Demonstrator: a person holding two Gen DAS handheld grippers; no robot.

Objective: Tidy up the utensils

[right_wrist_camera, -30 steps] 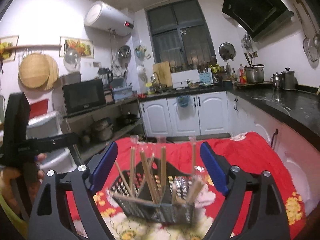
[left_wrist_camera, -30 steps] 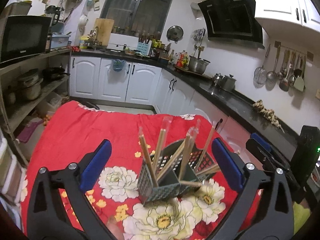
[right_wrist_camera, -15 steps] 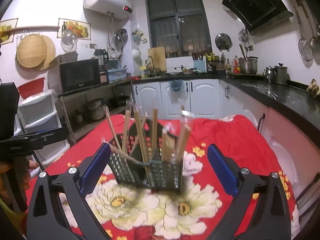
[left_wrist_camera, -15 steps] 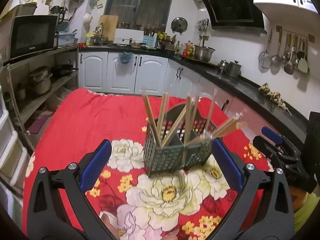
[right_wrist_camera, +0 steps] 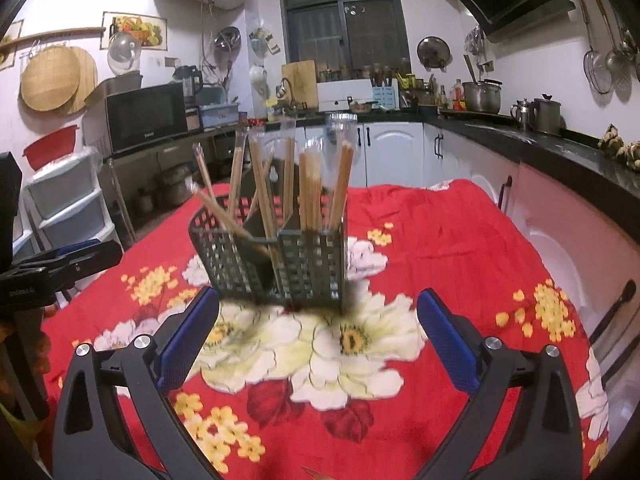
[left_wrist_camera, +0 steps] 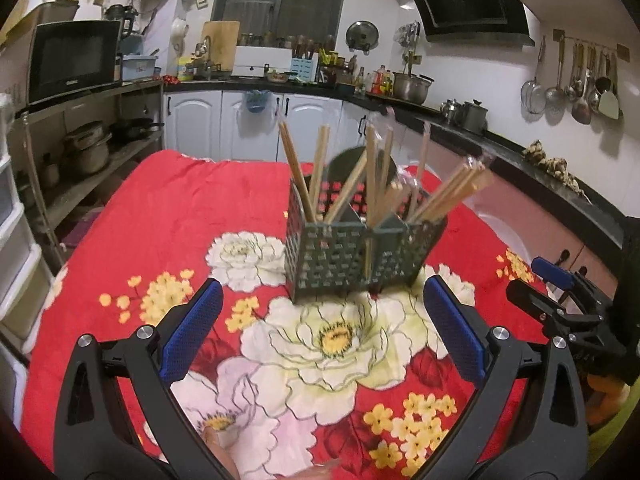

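The bench [left_wrist_camera: 132, 216] is spread with a red cloth [left_wrist_camera: 172, 208] printed with white and yellow flowers, and a dark perforated caddy [left_wrist_camera: 352, 256] holding chopsticks [left_wrist_camera: 316, 168] stands on it near the middle.

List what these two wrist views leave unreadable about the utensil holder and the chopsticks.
- Chopsticks' lower ends: both views, hidden behind the holder's perforated walls.
- Exact chopstick count: both views, overlap and motion blur.
- Holder's far side: both views, blocked by its front walls and dividers.
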